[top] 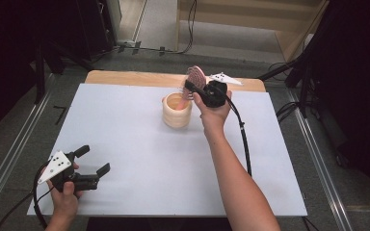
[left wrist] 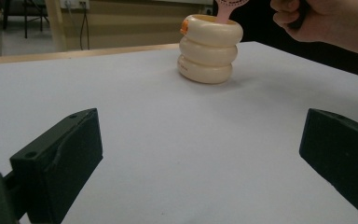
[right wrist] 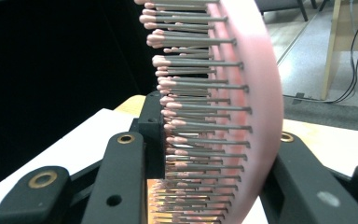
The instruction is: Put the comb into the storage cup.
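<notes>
A cream cup (top: 177, 111) shaped like three stacked rings stands upright at the back middle of the white table top (top: 139, 163). My right gripper (top: 189, 86) hangs just above and right of its mouth, shut on a pink hairbrush (top: 196, 77). The brush head tilts up and its handle dips into the cup. In the right gripper view the bristles (right wrist: 200, 107) point left between the two jaws of the right gripper (right wrist: 214, 135). My left gripper (top: 95, 160) rests open near the front left corner. In its own view the left gripper (left wrist: 200, 154) faces the cup (left wrist: 209, 49) and the brush handle (left wrist: 226, 9).
A wooden strip (top: 125, 77) runs along the table's far edge. Metal rails (top: 9, 159) flank the table on the grey floor. Cables (top: 190, 29) and dark stands lie beyond the far edge. The right gripper's cable (top: 243, 139) trails across the right side of the top.
</notes>
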### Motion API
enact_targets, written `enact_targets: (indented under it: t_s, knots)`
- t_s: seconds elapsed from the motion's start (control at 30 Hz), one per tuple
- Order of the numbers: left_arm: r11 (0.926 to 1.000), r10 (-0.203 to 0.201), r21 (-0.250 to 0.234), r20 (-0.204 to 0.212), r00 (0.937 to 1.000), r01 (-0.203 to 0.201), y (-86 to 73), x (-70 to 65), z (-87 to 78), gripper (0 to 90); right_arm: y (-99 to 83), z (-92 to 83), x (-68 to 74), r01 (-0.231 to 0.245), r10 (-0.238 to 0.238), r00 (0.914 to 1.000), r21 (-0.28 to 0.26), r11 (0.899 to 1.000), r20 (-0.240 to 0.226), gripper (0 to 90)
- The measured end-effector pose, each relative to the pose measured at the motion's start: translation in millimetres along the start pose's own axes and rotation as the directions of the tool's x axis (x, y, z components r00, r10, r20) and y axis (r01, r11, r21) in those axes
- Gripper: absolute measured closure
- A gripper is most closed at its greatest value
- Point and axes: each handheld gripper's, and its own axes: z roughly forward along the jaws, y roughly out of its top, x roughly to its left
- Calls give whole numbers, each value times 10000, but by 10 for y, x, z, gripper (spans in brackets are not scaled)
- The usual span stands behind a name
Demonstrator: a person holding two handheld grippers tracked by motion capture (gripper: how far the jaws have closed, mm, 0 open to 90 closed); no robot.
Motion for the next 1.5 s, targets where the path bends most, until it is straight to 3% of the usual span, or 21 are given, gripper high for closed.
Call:
enact_targets:
  t_s: [0.4,0.8,0.97,1.03,1.2,1.4,1.5]
  knots:
    - [10000,-1,-9,0,10000,1,0,2,0,0,-87,48,-67,-752,751,9971,-97,9971,-115,619]
    - [10000,12,-15,-7,10000,-12,-1,-2,-1,0,-161,90,-70,-1042,1041,9944,-58,9945,-165,617]
    - [10000,14,-8,-3,10000,-14,-1,-2,-1,0,-203,72,-133,-1459,1456,9890,-98,9893,-268,608]
    - [10000,14,-10,-1,10000,-14,0,-2,-1,0,-210,46,-164,-1507,1506,9886,-157,9885,-92,562]
    - [10000,22,-15,-6,10000,-22,-1,-2,0,0,-173,-73,-240,-1653,1646,9862,-479,9851,-177,421]
    - [10000,35,-9,-26,10000,-35,0,-4,1,0,-122,-165,-206,-727,727,9973,-132,9973,38,131]
    - [10000,35,-20,-39,10000,-35,-1,-7,2,0,-123,-199,-178,-429,428,9990,22,9991,117,81]
